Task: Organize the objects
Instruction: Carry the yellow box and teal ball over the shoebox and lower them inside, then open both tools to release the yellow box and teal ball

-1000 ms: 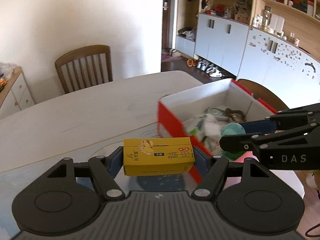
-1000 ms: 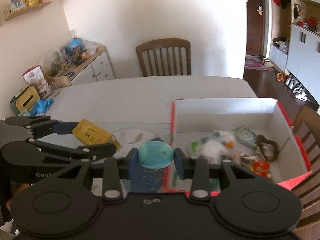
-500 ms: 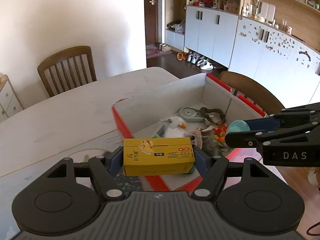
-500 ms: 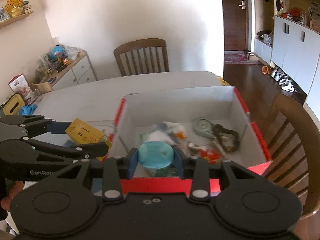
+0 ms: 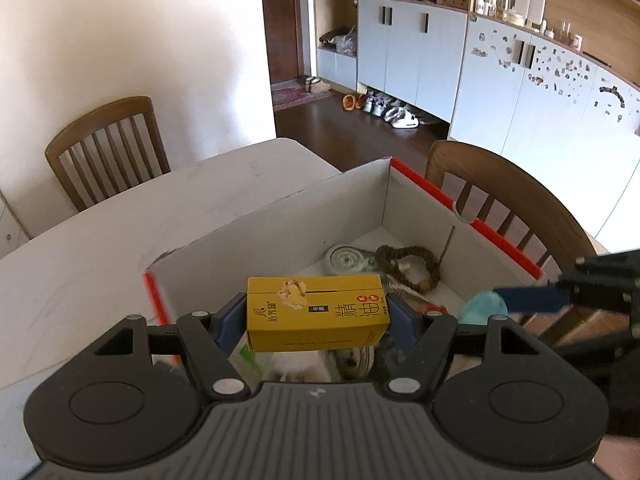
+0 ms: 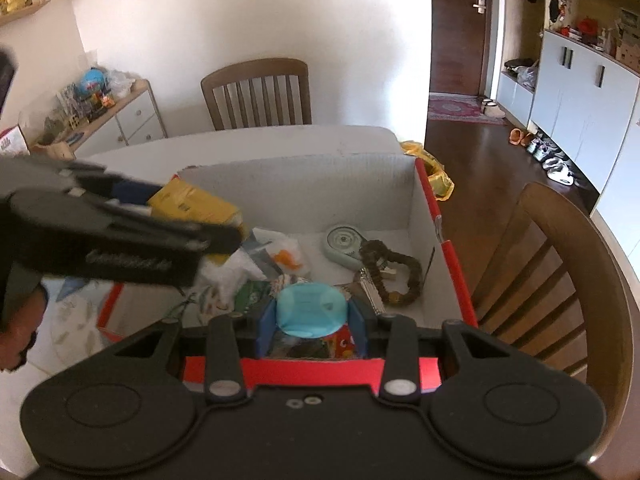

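Note:
My left gripper (image 5: 318, 312) is shut on a yellow carton (image 5: 316, 312) with printed characters, held crosswise above the near left part of a red and white cardboard box (image 5: 280, 216). In the right wrist view that same carton (image 6: 196, 204) hangs over the box's left side. My right gripper (image 6: 312, 320) is shut on a light blue rounded case (image 6: 311, 310), just above the box's near red wall (image 6: 316, 370). In the left wrist view the blue case (image 5: 482, 306) shows at the right, over the box.
Inside the box lie a pale green round tape dispenser (image 6: 340, 240), a brown braided ring (image 6: 394, 276), a white plush piece (image 6: 224, 276) and several small packets. Wooden chairs stand at the table's far side (image 6: 256, 92) and right of the box (image 6: 560, 280).
Both grippers have moved with their loads from beside the box's left end to above its inside. The box now fills the middle of both views.

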`<state>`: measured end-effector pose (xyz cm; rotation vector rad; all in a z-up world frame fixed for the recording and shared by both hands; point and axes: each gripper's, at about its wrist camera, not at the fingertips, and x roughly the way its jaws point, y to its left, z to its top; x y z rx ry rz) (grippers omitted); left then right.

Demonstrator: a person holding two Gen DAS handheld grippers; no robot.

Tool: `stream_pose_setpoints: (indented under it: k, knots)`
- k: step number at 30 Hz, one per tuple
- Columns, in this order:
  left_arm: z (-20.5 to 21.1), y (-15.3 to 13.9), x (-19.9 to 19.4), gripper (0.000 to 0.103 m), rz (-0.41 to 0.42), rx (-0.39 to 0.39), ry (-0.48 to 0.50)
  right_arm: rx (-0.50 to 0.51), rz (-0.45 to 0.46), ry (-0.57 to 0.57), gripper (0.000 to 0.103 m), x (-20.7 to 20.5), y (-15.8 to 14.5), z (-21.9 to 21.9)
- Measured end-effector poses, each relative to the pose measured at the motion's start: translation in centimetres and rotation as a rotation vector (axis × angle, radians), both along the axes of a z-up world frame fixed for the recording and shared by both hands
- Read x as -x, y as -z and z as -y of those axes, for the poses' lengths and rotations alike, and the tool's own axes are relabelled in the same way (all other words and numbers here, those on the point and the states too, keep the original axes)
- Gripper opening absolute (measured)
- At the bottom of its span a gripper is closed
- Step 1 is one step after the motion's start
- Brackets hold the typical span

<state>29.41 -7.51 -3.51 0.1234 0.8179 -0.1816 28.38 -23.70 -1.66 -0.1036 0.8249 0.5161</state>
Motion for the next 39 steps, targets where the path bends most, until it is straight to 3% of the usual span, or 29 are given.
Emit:
stream_pose_setpoints:
  k: [13,24,39]
  knots:
    - [3.4,3.9,-6.6,0.072,-0.060,-0.049,0.049,0.082,-0.069,-0.046,0.037,-2.7,3.4,-1.0]
    - [2.2,5.9,-7.1,0.072,-0.112,-0.033,0.026,0.076,-0.090,-0.064,0.040,-3.8,4.6,-1.0]
    - [1.1,2.3,-3.6,0.072,-0.008,0.010,-0.029,0.023,-0.051,-0.035,0.043,-2.4,2.5,0.0]
